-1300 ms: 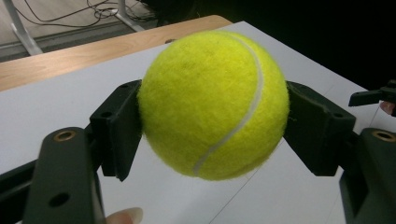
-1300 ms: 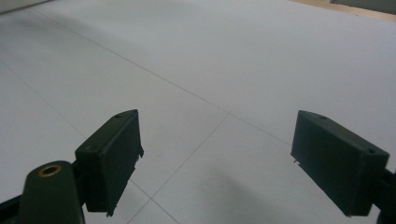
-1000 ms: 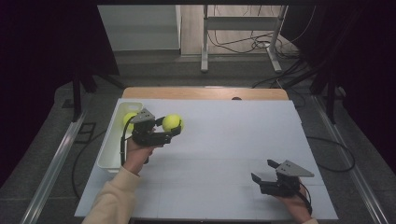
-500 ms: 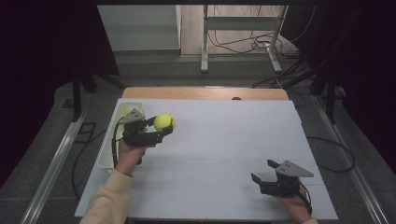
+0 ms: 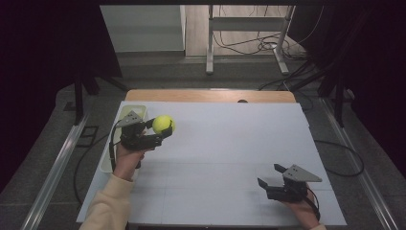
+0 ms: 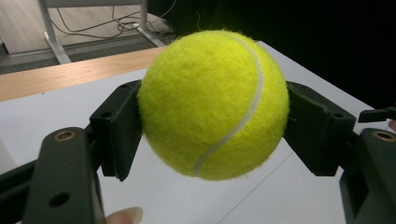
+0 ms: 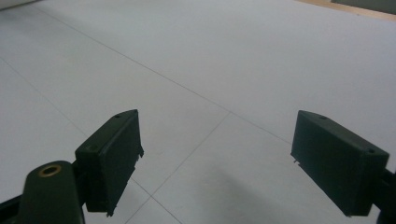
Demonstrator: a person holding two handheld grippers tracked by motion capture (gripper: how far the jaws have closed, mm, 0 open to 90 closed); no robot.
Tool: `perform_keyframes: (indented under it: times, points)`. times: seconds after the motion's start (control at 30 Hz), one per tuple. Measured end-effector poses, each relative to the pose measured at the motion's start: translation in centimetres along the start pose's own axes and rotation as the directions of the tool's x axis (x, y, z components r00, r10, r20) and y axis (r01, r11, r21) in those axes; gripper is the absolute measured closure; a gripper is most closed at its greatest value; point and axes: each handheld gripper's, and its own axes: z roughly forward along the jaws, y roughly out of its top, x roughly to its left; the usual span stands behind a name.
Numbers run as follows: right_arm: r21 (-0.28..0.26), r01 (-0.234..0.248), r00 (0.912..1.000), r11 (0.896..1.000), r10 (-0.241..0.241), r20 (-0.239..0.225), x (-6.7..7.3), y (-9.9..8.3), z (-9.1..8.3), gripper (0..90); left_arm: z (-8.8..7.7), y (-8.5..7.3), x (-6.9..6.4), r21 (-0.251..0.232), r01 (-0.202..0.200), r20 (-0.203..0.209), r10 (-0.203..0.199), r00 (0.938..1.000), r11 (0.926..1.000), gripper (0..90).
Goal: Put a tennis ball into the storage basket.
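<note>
Tennis ball [image 5: 163,124] is clamped between the pads of the left gripper [image 5: 159,132], held above the table [image 5: 230,143] just beside the bin [image 5: 125,113], while the right gripper [image 5: 269,178] is rested spread and empty, well apart

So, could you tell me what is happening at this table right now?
A person works with a gripper in each hand. The left gripper is clamped on a yellow tennis ball, held above the white table beside a pale bin at the table's left edge. The right gripper rests low near the front right, jaws open with nothing between them.
</note>
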Motion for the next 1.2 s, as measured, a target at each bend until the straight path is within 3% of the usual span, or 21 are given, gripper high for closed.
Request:
perform_keyframes:
  times: [0.73, 1.2]
  points:
    - [0.001, 0.007, 1.0000, 1.000, -0.007, 0.001, 0.0, 0.0, 0.0, 16.6, -3.1, 0.0, 2.8, -0.039, 0.058, -0.071, -0.061, 0.9956, 0.9975, 26.4]
    - [0.001, 0.006, 1.0000, 1.000, -0.006, 0.003, 0.0, 0.0, -0.1, 16.7, -4.5, -0.3, 4.0, -0.040, 0.068, -0.113, -0.072, 0.9909, 0.9969, 26.4]
